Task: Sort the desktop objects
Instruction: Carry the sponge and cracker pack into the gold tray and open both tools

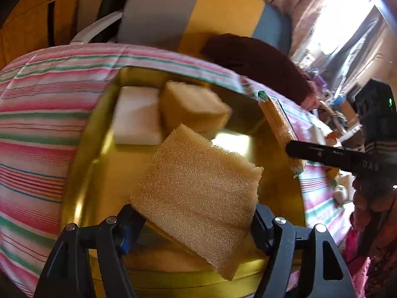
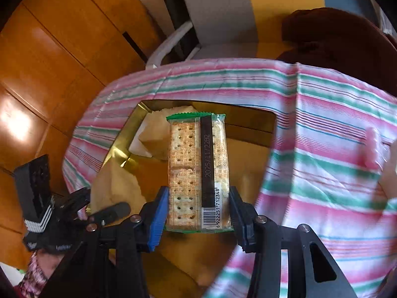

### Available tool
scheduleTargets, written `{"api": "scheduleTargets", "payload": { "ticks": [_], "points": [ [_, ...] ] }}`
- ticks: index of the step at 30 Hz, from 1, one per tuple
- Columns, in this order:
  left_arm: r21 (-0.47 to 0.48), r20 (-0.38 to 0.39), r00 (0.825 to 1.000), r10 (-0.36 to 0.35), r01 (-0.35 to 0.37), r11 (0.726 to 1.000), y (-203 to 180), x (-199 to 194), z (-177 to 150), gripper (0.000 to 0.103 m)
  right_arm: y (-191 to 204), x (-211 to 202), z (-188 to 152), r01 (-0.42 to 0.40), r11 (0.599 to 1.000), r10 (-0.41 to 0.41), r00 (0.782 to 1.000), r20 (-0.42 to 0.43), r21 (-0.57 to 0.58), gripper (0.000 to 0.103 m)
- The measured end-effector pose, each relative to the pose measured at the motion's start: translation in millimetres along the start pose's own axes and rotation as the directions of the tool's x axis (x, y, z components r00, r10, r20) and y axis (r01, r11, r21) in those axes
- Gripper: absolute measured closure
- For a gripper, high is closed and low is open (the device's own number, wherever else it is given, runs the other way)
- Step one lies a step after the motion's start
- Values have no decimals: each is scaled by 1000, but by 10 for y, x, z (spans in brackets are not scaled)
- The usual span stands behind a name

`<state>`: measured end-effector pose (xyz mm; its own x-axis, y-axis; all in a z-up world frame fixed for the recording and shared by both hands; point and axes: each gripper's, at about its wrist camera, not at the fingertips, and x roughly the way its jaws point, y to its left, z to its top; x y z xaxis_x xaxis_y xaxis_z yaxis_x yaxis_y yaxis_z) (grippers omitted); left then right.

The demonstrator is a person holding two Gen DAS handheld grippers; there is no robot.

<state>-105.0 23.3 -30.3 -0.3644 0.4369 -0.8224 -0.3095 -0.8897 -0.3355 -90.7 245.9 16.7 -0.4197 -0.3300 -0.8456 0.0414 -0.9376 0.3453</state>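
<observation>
My left gripper (image 1: 196, 219) is shut on a tan sponge (image 1: 198, 186) and holds it above a gold tray (image 1: 82, 173). In the tray lie a white sponge (image 1: 137, 119) and a yellow sponge (image 1: 193, 106). My right gripper (image 2: 197, 213) is shut on a clear-wrapped cracker pack (image 2: 196, 168) and holds it over the same gold tray (image 2: 126, 136). The cracker pack also shows in the left wrist view (image 1: 278, 121), at the tray's right edge, with the right gripper's finger (image 1: 322, 155) beside it.
The tray rests on a pink, green and white striped cloth (image 1: 42, 114). A dark brown cloth (image 1: 260, 62) lies at the table's far edge. A chair (image 2: 211, 12) stands beyond the table. Clutter sits at the far right (image 1: 342, 114).
</observation>
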Motion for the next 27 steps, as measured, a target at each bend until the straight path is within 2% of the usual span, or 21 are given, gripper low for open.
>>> {"api": "scheduleTargets", "payload": {
  "ticks": [4, 7, 10, 12, 13, 17, 19, 21, 24, 27],
  "points": [
    [-12, -26, 997, 71, -71, 997, 167, 68, 38, 28, 83, 244, 136, 79, 997, -80, 996, -27, -15, 55],
    [-4, -75, 990, 117, -118, 993, 241, 174, 61, 27, 94, 410, 259, 129, 992, -129, 991, -37, 10, 55],
    [11, -71, 986, 149, -149, 989, 230, 174, 68, 23, 116, 560, 315, 111, 993, -109, 993, -42, 31, 51],
    [29, -55, 974, 218, -217, 976, 196, 128, 73, 23, 88, 578, 310, 85, 993, -82, 996, -31, 79, 42],
    [34, -44, 973, 225, -224, 974, 181, 102, 72, 22, 79, 558, 295, 58, 994, -56, 998, -22, 90, 41],
    [26, 14, 976, 217, -217, 976, 123, -51, 65, 22, 49, 486, 194, 41, 994, -38, 999, -24, 102, 41],
    [10, 36, 976, 216, -216, 976, 115, -110, 71, 22, 66, 477, 144, 43, 995, -41, 999, -34, 85, 42],
    [6, 41, 976, 216, -216, 976, 130, -107, 87, 22, 104, 496, 120, 67, 996, -65, 997, -45, 54, 49],
    [-1, 19, 967, 255, -255, 967, 165, -31, 153, 22, 115, 591, 120, 86, 996, -83, 994, -68, 38, 60],
    [-54, 6, 979, 206, -205, 977, 268, 19, 180, 21, 101, 710, 130, 63, 996, -58, 996, -74, 68, 62]
  ]
}}
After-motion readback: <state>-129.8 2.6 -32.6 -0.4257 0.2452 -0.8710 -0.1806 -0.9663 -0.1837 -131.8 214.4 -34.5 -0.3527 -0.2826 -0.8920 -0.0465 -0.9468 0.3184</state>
